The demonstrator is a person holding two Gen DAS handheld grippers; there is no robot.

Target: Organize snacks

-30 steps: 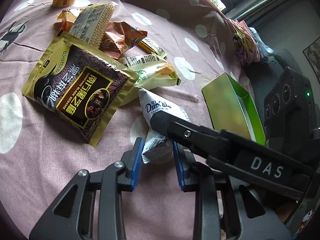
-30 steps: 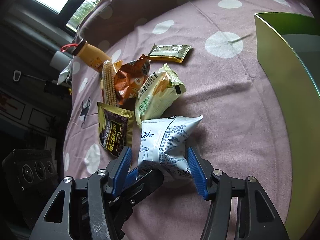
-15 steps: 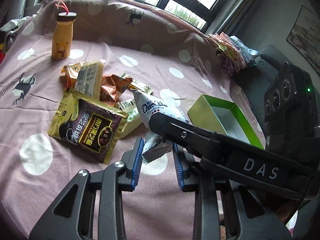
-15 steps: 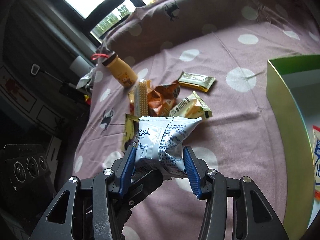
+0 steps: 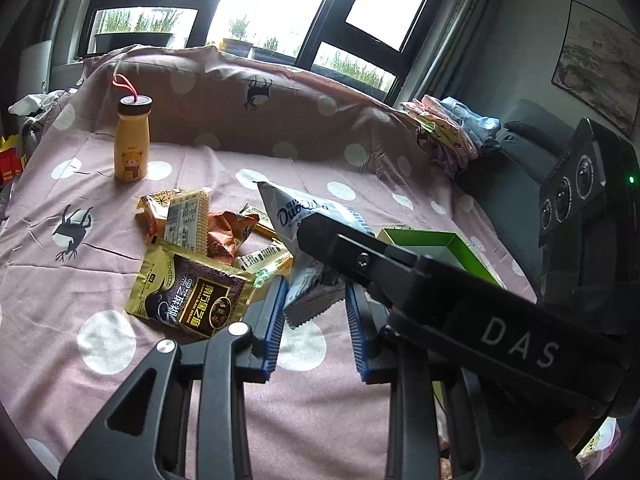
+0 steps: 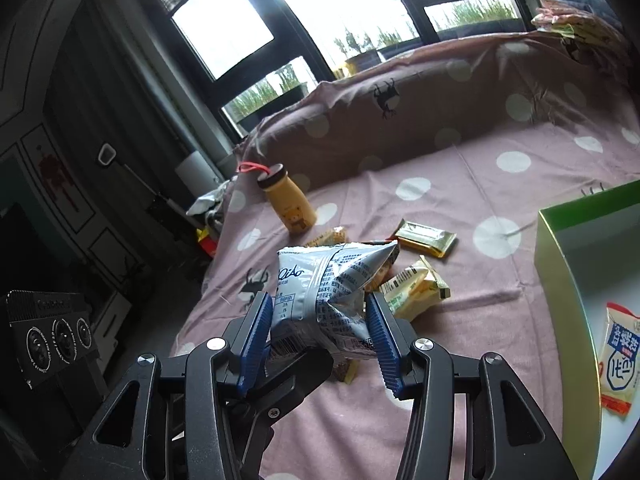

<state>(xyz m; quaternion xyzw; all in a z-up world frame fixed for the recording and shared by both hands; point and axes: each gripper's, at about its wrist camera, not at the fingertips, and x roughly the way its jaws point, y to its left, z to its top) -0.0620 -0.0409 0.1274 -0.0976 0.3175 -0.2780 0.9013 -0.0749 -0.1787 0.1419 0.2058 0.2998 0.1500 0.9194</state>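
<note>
My right gripper [image 6: 320,340] is shut on a white-and-blue snack bag [image 6: 326,300] and holds it up above the pink dotted cloth. In the left wrist view the same bag [image 5: 304,216] hangs between my left gripper's blue pads [image 5: 276,320], which stand apart from it; my left gripper [image 5: 316,324] is open. A green box [image 6: 560,264] stands at the right and holds a white-and-orange packet [image 6: 620,360]. Loose snacks lie on the cloth: a dark sesame sachet [image 5: 188,292], a cracker pack [image 5: 188,220], an orange wrapper [image 5: 228,236], a yellow bag [image 6: 416,292] and a gold bar [image 6: 426,236].
A yellow bear bottle [image 5: 132,140] with a red loop stands at the back left. The cloth [image 5: 80,272] rises over a ridge at the back, under windows. Folded clothes [image 5: 452,128] lie at the back right. The right gripper's body [image 5: 440,292] crosses the left wrist view.
My right gripper has closed on the white-and-blue bag and lifted it off the cloth. Both grippers have risen and tilted up, so the windows now show.
</note>
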